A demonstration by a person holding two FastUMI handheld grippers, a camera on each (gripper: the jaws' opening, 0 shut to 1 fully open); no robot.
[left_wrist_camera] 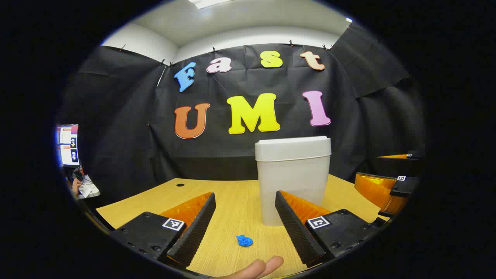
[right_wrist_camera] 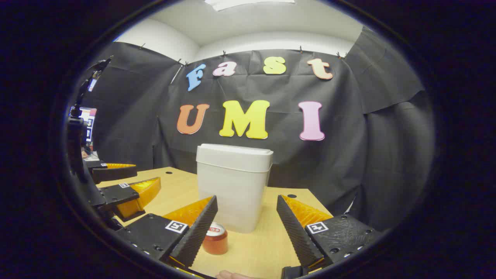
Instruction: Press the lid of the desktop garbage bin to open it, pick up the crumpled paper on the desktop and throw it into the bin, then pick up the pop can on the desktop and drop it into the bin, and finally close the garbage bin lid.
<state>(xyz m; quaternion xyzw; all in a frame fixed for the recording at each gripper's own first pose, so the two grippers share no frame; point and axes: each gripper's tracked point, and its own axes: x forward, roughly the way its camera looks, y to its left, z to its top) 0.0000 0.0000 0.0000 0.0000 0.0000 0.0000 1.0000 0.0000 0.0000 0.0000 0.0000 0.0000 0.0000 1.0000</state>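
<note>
White plastic bin [left_wrist_camera: 292, 178] at centre of the left gripper view, upright on the wooden desk [left_wrist_camera: 155, 199], lid [left_wrist_camera: 293, 148] flat and closed. Blue crumpled paper [left_wrist_camera: 244, 241] on the desk at lower centre, in front of the bin and apart from it, between the two fingers of the left tongs [left_wrist_camera: 248, 223] but farther out than their tips. Left tongs spread wide, grasping nothing. Right tongs at the right edge of this view, near the bin, also parted.

In the right gripper view: same bin [right_wrist_camera: 233, 186] just left of centre, lid [right_wrist_camera: 235, 155] closed. Pop can [right_wrist_camera: 215, 238] upright on the desk [right_wrist_camera: 271, 240] at lower centre-left, just beside the bin's base, partly behind the left finger of the right tongs [right_wrist_camera: 248, 223]. Right tongs [right_wrist_camera: 248, 223] released, wide apart, not touching the can. Left tongs [right_wrist_camera: 128, 182] at the left edge, open and empty.

Step in hand, as judged: first step, lid press; nothing yet in the bin so far as the closed lid suggests. Next move: raise one pair of tongs above the bin top, then press down on the lid squarely until release. Hinge side and press point not discernible from here. Keep downward force vertical to avoid tipping or sliding the light bin toward the can.
</note>
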